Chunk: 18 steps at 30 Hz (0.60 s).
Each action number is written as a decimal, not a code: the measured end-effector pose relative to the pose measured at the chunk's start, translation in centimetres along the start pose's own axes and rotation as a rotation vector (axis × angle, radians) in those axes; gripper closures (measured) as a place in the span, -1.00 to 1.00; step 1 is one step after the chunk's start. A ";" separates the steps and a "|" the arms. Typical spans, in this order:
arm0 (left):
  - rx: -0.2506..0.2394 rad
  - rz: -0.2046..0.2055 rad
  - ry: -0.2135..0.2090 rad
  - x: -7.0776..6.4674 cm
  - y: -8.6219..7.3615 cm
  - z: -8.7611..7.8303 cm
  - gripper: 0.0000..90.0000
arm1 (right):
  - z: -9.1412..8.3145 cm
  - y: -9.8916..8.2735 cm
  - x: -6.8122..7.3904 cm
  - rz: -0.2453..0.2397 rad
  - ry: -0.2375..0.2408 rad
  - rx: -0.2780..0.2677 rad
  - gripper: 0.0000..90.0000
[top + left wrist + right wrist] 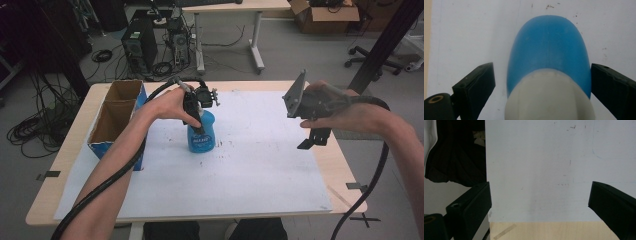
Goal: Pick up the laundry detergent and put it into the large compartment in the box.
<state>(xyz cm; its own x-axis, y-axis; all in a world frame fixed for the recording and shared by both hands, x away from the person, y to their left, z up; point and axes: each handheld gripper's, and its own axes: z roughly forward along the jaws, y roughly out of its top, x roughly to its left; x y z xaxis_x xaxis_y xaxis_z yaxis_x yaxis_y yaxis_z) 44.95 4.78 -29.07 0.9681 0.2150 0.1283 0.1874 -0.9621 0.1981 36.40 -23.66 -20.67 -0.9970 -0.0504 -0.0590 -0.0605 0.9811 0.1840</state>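
A blue plastic bottle (202,136) with a white cap (549,100) stands upright on the white sheet (260,165), left of the table's middle. My left gripper (199,127) comes down over it from above, held by the person's left hand. In the left gripper view the bottle (549,45) sits between the two black jaws; a gap shows beside the left jaw, and the right jaw lies right at the bottle's side. My right gripper (314,139) hovers above the sheet's right part, open, with nothing between its jaws (539,192).
An open cardboard box (117,112) with blue sides and two compartments stands at the table's left edge. Bare wood (549,231) borders the sheet. Thick black cables trail from both grippers toward the near edge. Beyond the table are computers, another desk and a chair.
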 end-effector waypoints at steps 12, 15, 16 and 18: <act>0.003 0.011 0.007 -0.1 0.0 0.0 -0.74 | 0.2 -0.1 0.0 -0.001 0.005 0.000 -0.90; -0.001 0.017 0.008 -0.2 0.0 -0.1 -0.70 | 0.4 -0.1 0.0 0.000 0.006 -0.001 -0.90; -0.001 0.017 0.008 -0.2 0.0 -0.1 -0.68 | 0.4 -0.1 0.0 0.000 0.006 -0.001 -0.90; -0.003 0.016 0.010 -0.2 0.0 -0.1 -0.65 | 0.4 -0.2 0.0 0.001 0.007 -0.002 -0.89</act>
<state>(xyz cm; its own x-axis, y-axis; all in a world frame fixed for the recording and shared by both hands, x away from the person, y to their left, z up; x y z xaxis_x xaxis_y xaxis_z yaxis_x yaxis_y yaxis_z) 44.69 4.79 -29.03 0.9692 0.2016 0.1414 0.1717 -0.9649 0.1987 36.44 -23.74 -21.07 -0.9973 -0.0505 -0.0524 -0.0594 0.9808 0.1856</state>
